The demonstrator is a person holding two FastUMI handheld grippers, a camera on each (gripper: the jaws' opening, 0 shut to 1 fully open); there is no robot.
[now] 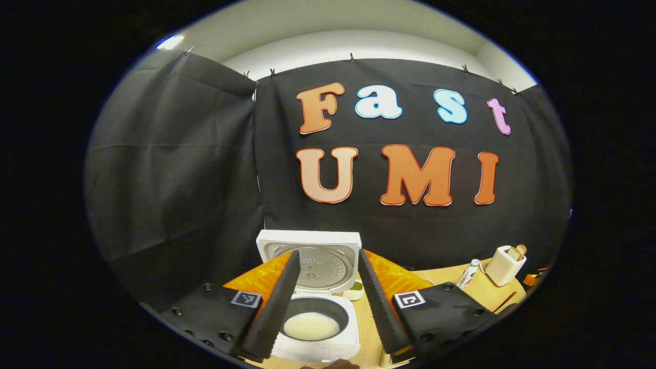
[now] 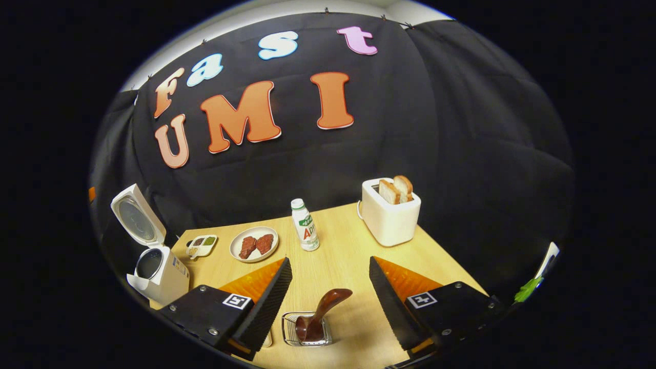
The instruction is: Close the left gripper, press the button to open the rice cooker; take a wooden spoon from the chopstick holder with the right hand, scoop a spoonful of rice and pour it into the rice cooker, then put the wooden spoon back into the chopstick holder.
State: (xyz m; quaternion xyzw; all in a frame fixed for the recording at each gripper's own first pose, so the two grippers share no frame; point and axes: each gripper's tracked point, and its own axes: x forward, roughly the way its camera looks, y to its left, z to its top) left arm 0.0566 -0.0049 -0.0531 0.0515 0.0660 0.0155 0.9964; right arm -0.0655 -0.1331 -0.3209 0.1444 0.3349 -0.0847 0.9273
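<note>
The white rice cooker (image 1: 318, 348) stands open below my left gripper (image 1: 328, 252), its lid (image 1: 307, 256) tipped up at the back. Its dark inner pot (image 1: 311, 324) holds something pale. The left gripper is open and holds nothing, its fingers spread to either side of the cooker. In the right gripper view the cooker (image 2: 159, 277) is at the far left of the table. The brown wooden spoon (image 2: 328, 302) stands, handle up, in a wire chopstick holder (image 2: 287, 330) just below and between the fingers of my right gripper (image 2: 329, 261), which is open and apart from the spoon.
On the wooden table (image 2: 348, 241) are a plate with two meat pieces (image 2: 253, 244), a small condiment dish (image 2: 201, 245), a white bottle (image 2: 305, 225) and a toaster holding bread (image 2: 389, 210). The toaster (image 1: 505, 264) and bottle (image 1: 467, 274) lie right of the cooker.
</note>
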